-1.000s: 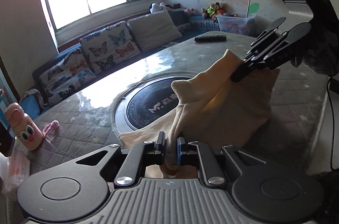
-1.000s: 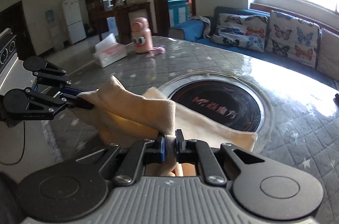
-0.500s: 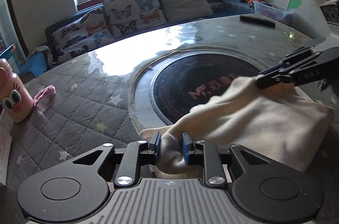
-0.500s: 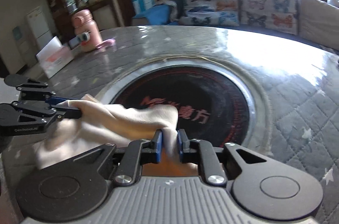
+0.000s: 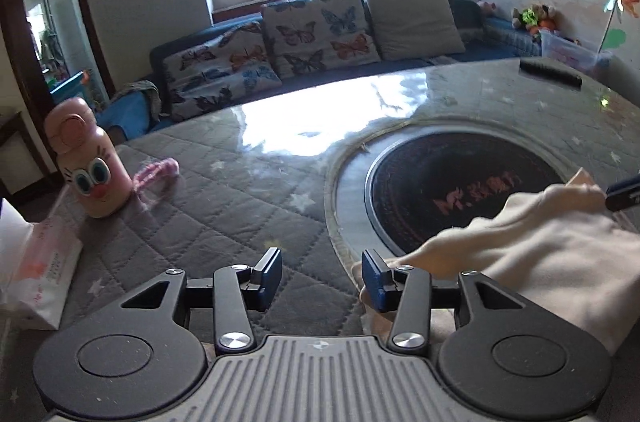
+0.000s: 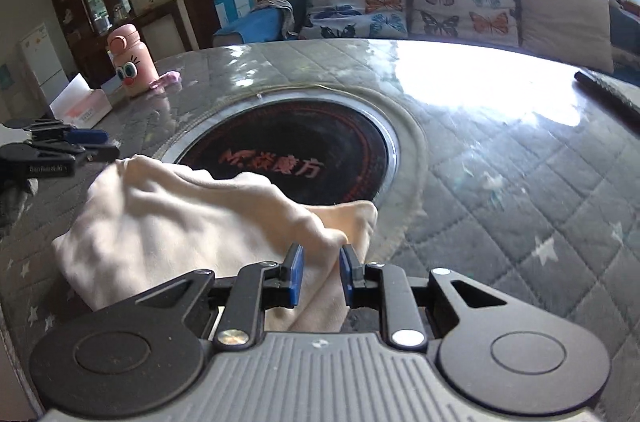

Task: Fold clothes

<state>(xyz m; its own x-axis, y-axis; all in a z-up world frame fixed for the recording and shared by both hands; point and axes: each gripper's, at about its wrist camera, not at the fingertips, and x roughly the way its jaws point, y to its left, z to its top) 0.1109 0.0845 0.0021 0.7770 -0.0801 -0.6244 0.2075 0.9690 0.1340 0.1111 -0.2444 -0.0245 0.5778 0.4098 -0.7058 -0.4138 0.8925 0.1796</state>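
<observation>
A cream fleece garment point(image 5: 540, 254) lies folded over on the grey quilted table, its far edge on the black round hob plate point(image 5: 460, 190). My left gripper point(image 5: 320, 274) is open, its jaws still opening, with only table cover between them; the cloth lies just right of its right finger. In the right wrist view a bunched fold of the garment point(image 6: 180, 222) fills the gap of my right gripper point(image 6: 320, 270), whose pads sit against it. The left gripper point(image 6: 100, 144) shows at the far left, clear of the cloth's corner.
A pink cartoon bottle point(image 5: 90, 162) and a tissue box point(image 5: 36, 262) stand at the table's left, with a pink strap point(image 5: 156, 174) beside the bottle. A black remote point(image 5: 550, 72) lies at the far right. A sofa with butterfly cushions point(image 5: 312, 38) runs behind the table.
Both grippers came down and laid the raised cloth flat on the table. The left jaws opened, let the cloth go and drew off to the left. The right jaws loosened a little.
</observation>
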